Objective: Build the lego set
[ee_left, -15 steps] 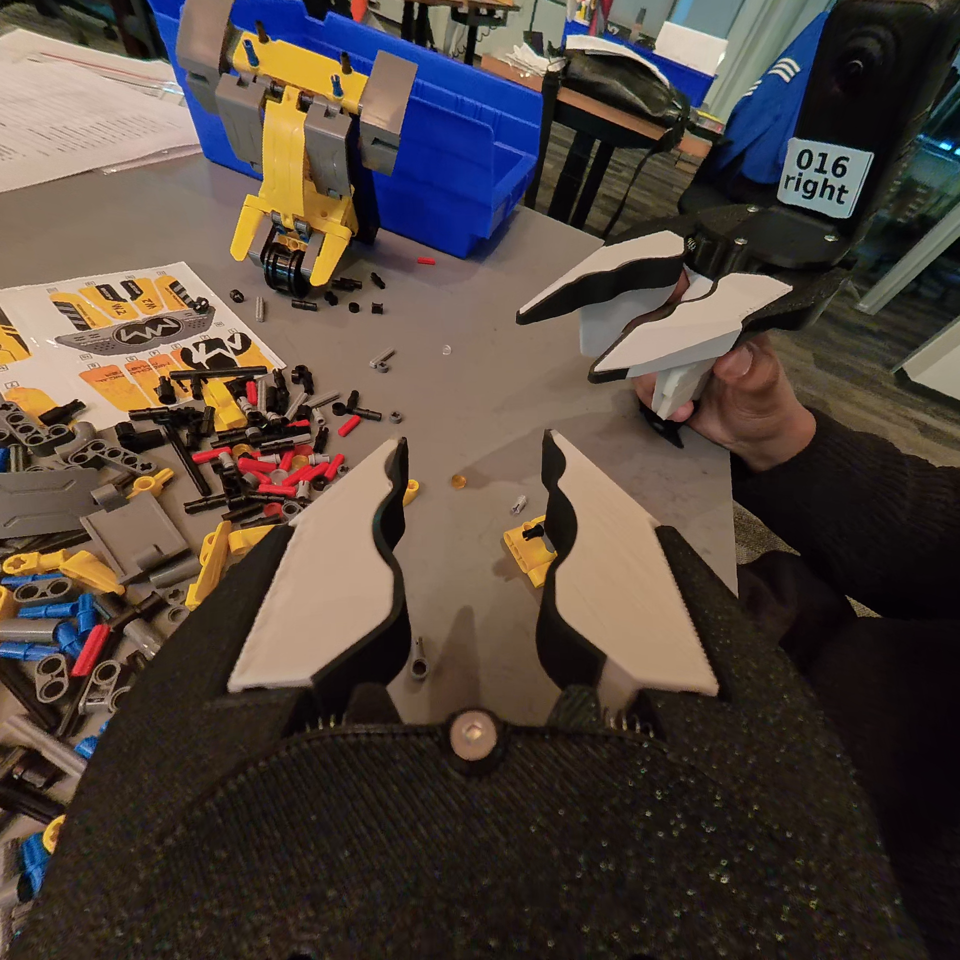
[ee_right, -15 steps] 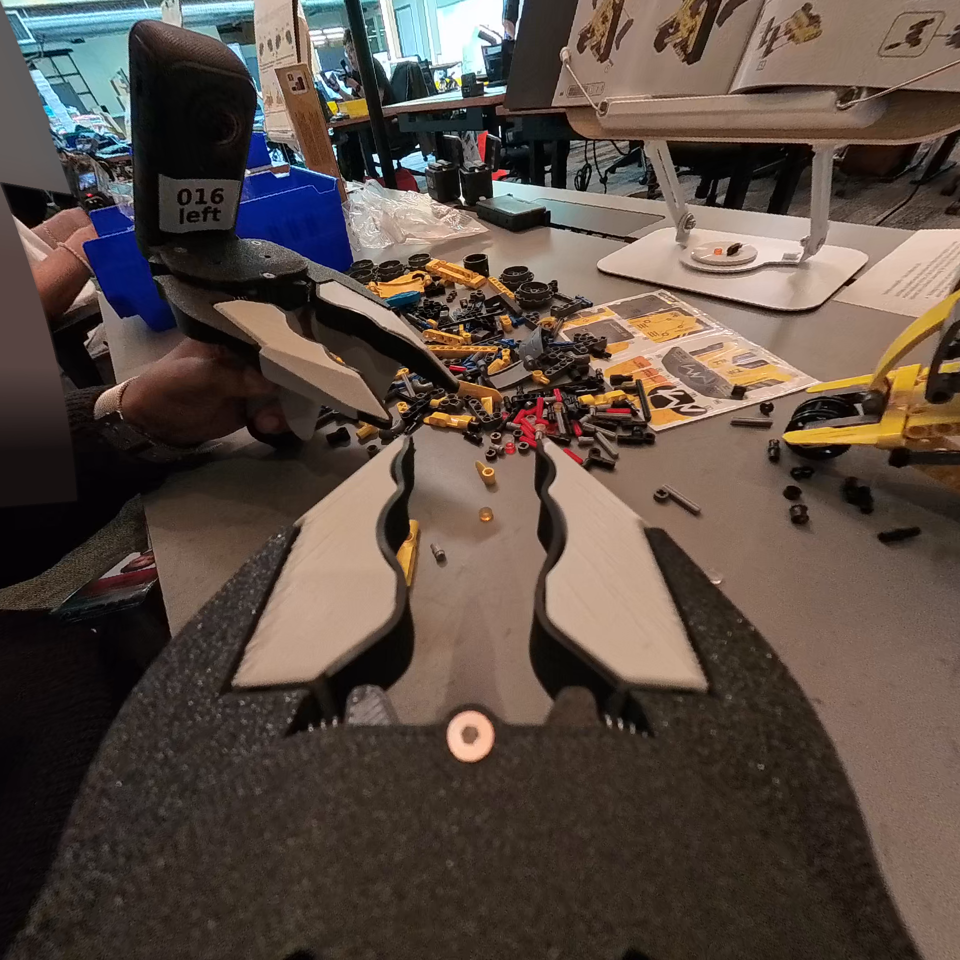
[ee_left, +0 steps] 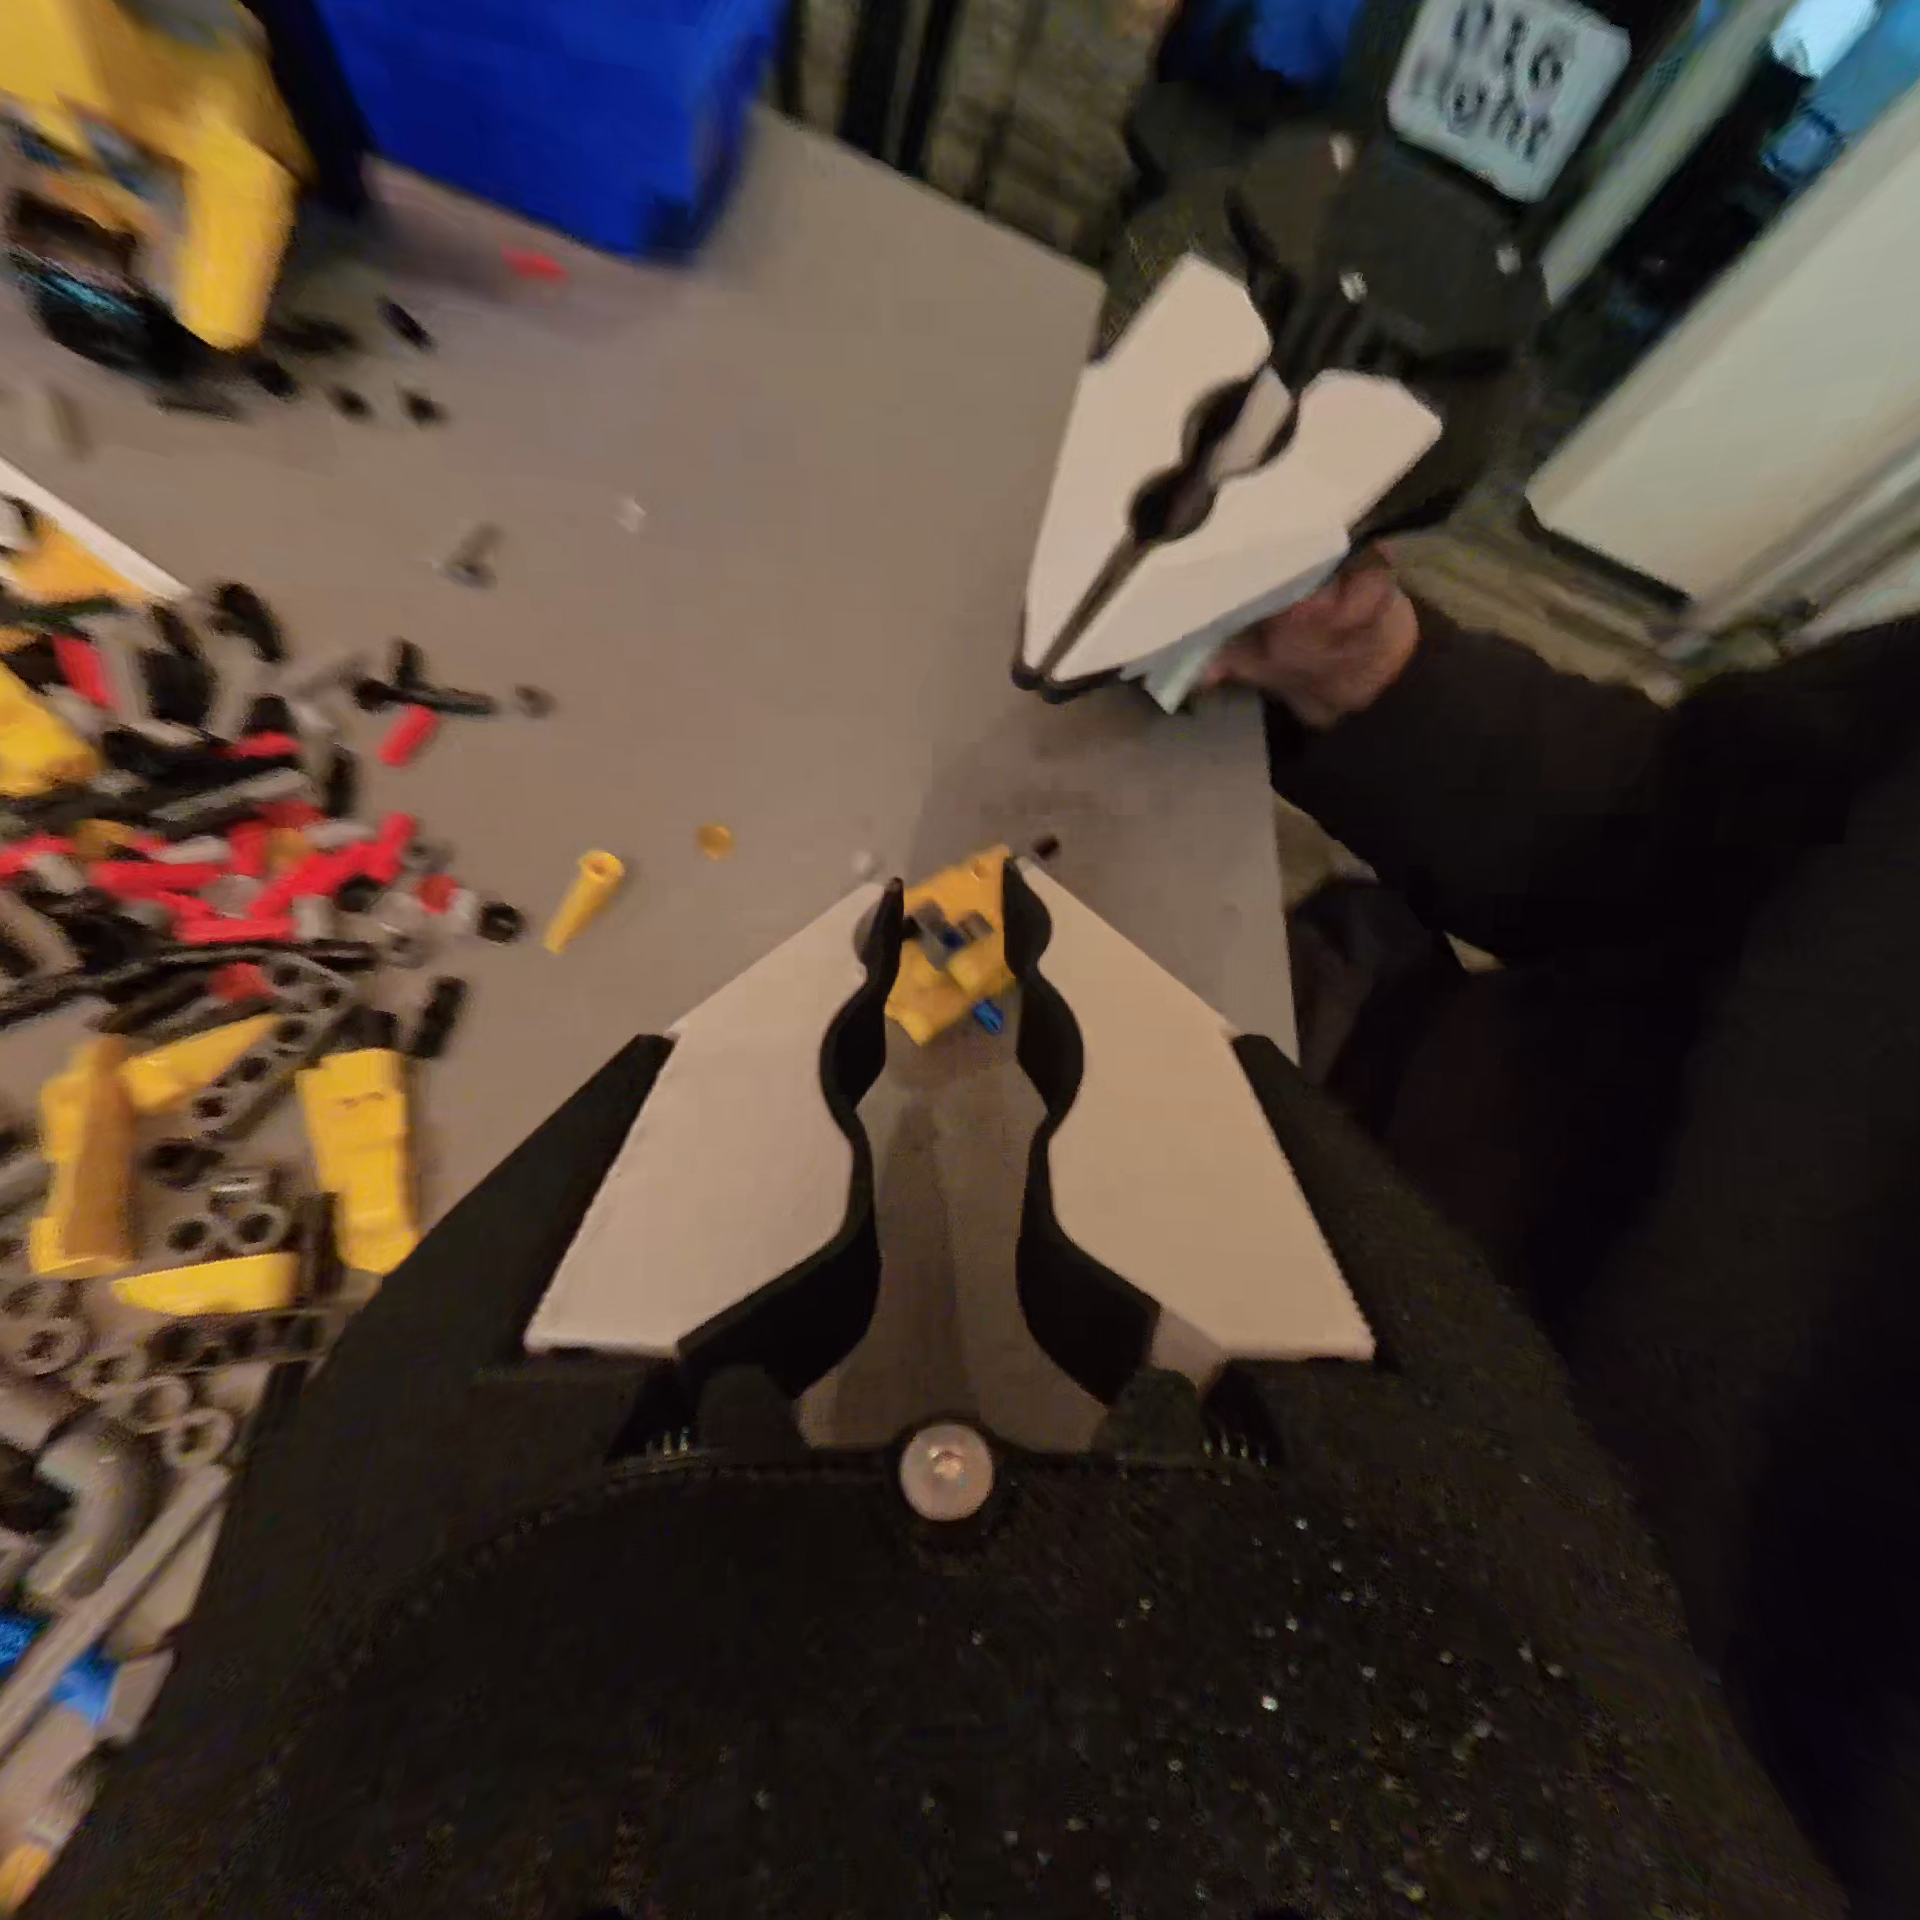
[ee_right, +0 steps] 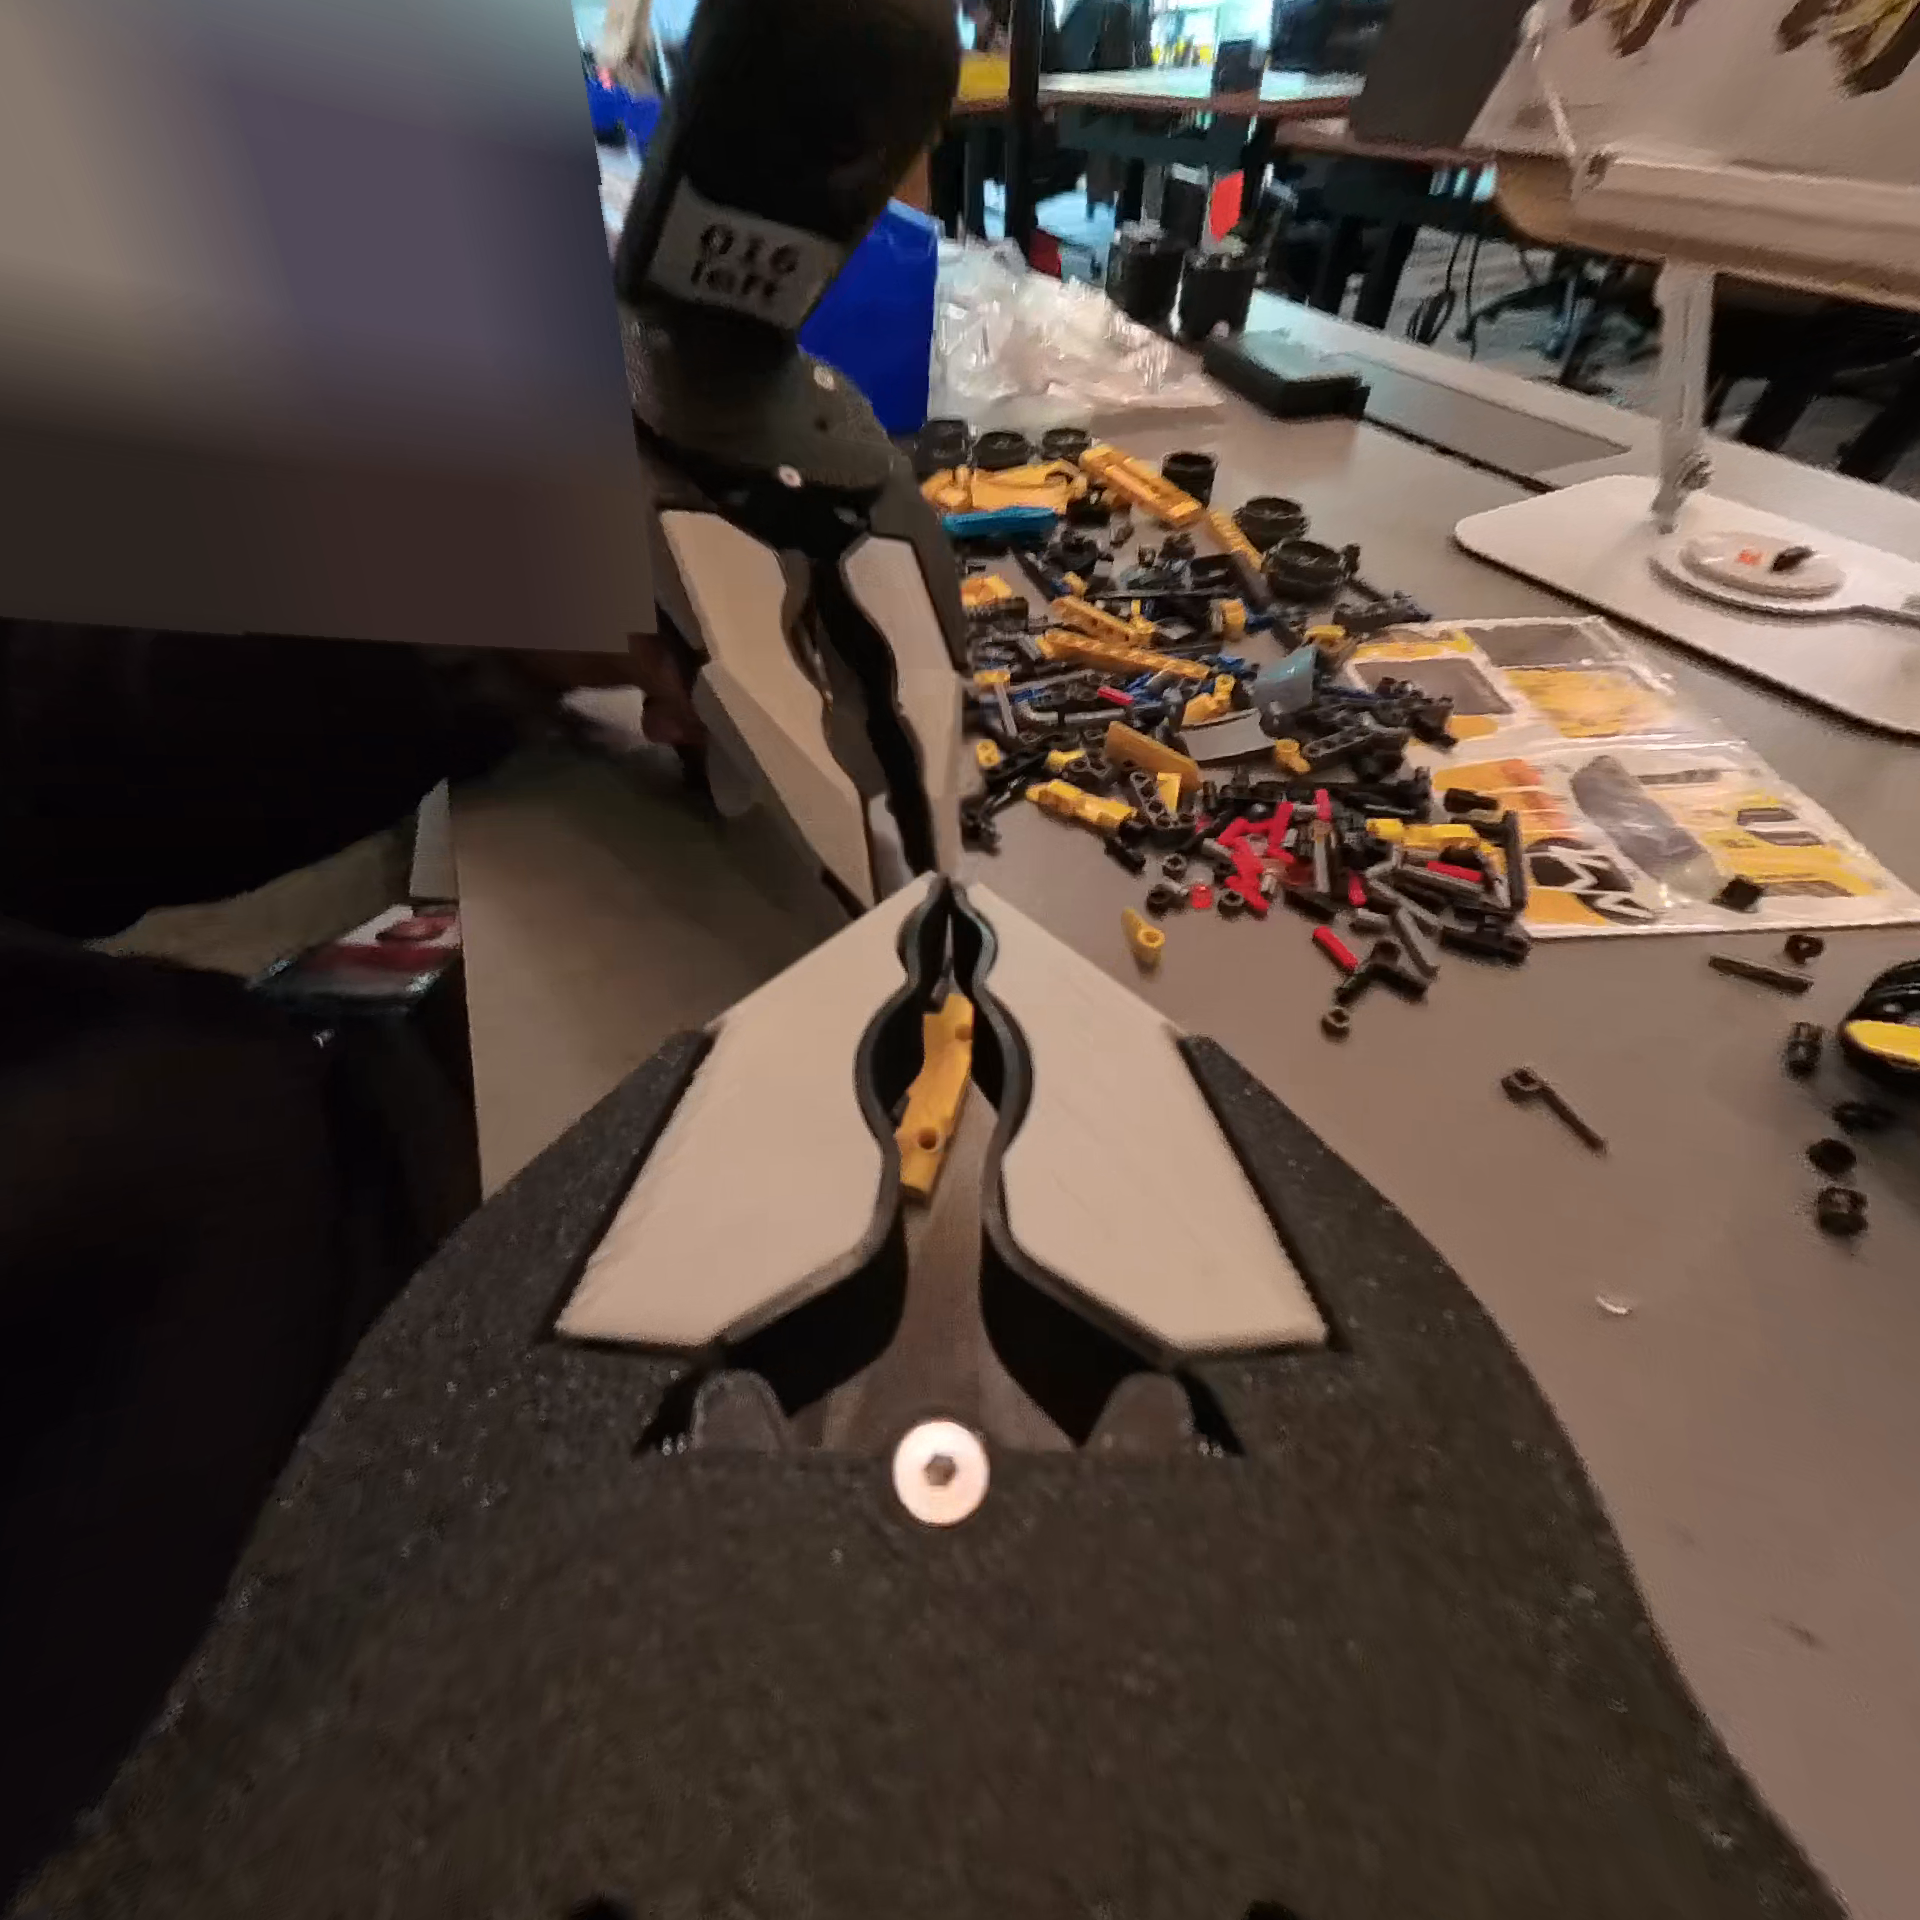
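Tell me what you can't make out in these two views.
- Left wrist view: whether the left hand-held gripper actually pinches the yellow piece; motion blur.
- Right wrist view: that piece mostly hidden behind the right hand-held gripper.
- Left wrist view: brick pile smeared, single parts unreadable.

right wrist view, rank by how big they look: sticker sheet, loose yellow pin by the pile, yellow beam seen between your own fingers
1. Sticker sheet, largest by far.
2. Yellow beam, seen between the right gripper's fingers.
3. Loose yellow pin, smallest.
The beam lies much nearer the camera, so its lead over the pin may be exaggerated.
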The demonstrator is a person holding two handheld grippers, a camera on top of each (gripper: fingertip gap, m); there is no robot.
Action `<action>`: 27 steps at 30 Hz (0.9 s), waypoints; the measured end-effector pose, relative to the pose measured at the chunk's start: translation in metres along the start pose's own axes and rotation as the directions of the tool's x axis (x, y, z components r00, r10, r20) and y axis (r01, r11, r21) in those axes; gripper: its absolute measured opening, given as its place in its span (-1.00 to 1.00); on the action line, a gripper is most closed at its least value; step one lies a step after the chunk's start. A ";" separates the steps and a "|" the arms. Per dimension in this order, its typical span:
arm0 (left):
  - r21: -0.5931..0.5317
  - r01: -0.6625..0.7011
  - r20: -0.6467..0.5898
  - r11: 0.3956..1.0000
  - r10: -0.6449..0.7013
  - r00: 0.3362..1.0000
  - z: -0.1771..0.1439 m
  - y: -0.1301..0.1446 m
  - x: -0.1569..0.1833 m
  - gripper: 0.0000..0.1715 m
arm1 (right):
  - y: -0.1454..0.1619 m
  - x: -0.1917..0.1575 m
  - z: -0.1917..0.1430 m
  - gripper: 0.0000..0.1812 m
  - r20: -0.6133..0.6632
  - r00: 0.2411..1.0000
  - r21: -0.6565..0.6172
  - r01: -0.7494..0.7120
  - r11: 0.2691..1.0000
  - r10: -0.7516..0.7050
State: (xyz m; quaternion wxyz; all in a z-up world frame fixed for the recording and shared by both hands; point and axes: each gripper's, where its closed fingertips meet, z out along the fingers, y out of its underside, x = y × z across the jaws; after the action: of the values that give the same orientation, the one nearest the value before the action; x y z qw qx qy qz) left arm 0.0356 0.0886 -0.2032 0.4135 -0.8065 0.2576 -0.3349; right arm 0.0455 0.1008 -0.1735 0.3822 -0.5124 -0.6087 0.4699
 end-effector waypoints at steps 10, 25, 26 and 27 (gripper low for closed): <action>-0.159 -0.063 -0.005 0.985 0.063 0.998 0.008 0.026 0.003 -0.80 | 0.040 -0.006 0.026 -1.00 0.025 1.000 -0.289 0.026 0.957 -0.019; -0.226 -0.112 0.041 0.968 0.124 0.991 0.016 0.034 0.000 -0.84 | 0.044 -0.010 0.033 -1.00 0.025 0.999 -0.317 0.033 0.948 -0.026; -0.226 -0.112 0.042 0.968 0.125 0.991 0.016 0.034 0.000 -0.85 | 0.043 -0.010 0.033 -1.00 0.022 0.999 -0.316 0.037 0.948 -0.031; -0.226 -0.112 0.041 0.968 0.125 0.991 0.016 0.034 0.000 -0.85 | 0.043 -0.010 0.033 -1.00 0.021 0.999 -0.317 0.037 0.948 -0.031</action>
State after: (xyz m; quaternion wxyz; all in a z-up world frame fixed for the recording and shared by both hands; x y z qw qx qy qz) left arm 0.0427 0.0787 -0.2391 0.3466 -0.8399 0.3298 -0.2561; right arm 0.0279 0.0864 -0.2239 0.2980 -0.5527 -0.6882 0.3635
